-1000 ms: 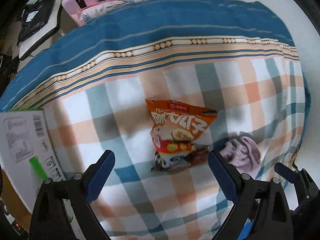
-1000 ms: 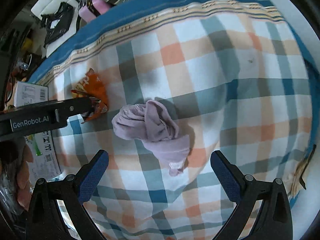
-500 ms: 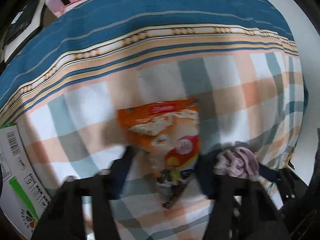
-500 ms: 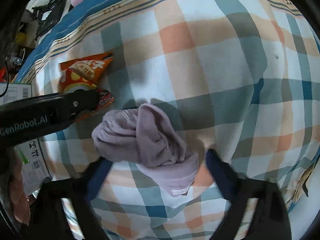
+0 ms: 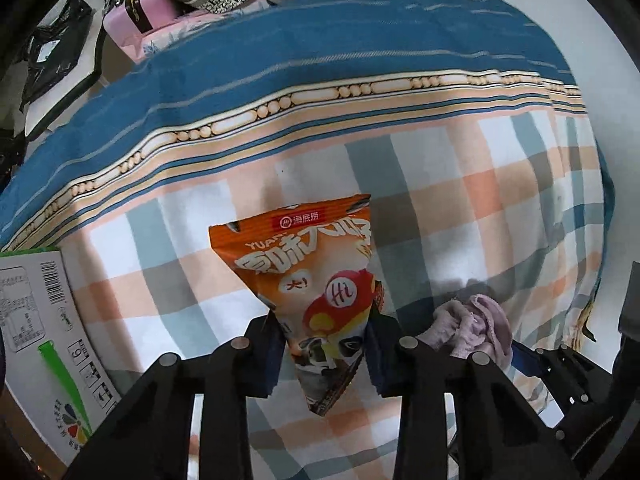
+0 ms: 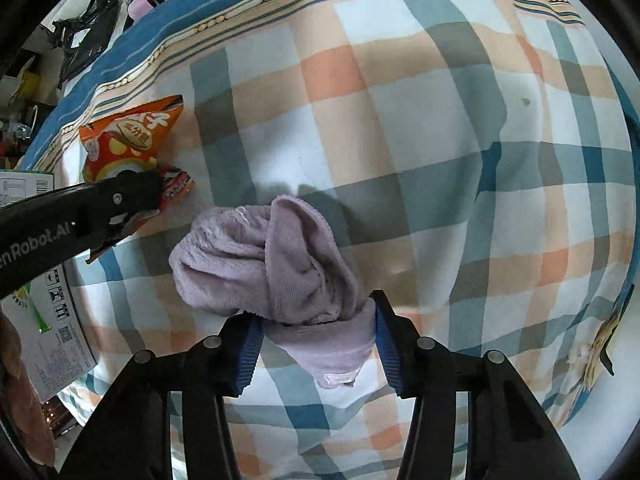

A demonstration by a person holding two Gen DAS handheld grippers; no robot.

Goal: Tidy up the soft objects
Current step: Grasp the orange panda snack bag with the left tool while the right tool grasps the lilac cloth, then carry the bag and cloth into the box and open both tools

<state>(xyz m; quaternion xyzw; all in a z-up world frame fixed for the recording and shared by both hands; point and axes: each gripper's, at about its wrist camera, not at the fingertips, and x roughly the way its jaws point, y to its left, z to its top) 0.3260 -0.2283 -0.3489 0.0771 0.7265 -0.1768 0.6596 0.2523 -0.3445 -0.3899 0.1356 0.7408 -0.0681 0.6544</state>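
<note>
**A:** Count it off.

**B:** Two soft things on one checked bedsheet (image 6: pixel 420 128): one orange snack bag (image 5: pixel 320 280) and one lilac cloth (image 6: pixel 276 264). One white box (image 5: pixel 36 336) lies left of the left gripper's fingers.

**A:** The grippers?

**B:** Two. The left gripper (image 5: pixel 324 356) has its fingers (image 5: pixel 266 356) closed in on the narrow lower end of the bag, pads pressing both sides; the bag's wide end points away from them. The right gripper (image 6: pixel 316 344) has its blue fingers (image 6: pixel 250 352) pinched on the cloth's lower fold; most of the bundle bulges ahead of the tips.

**A:** Where is each thing from the other gripper?

**B:** From the left wrist, the cloth sits just right of the right-hand finger. From the right wrist, the bag lies ahead and to the left, with the left gripper's black arm across it.

**A:** Any writing?

**B:** That arm reads "enRobot.AI", the first letters cut off. The bag shows "YUA", a red logo panel, Chinese characters and a red circle with a script mark. The box has a barcode and handling symbols; its small print is unreadable.

**A:** Anything hidden?

**B:** The bag's lower end is partly hidden by the fingers. Clutter beyond the bed's blue border is too distorted to name.
</note>
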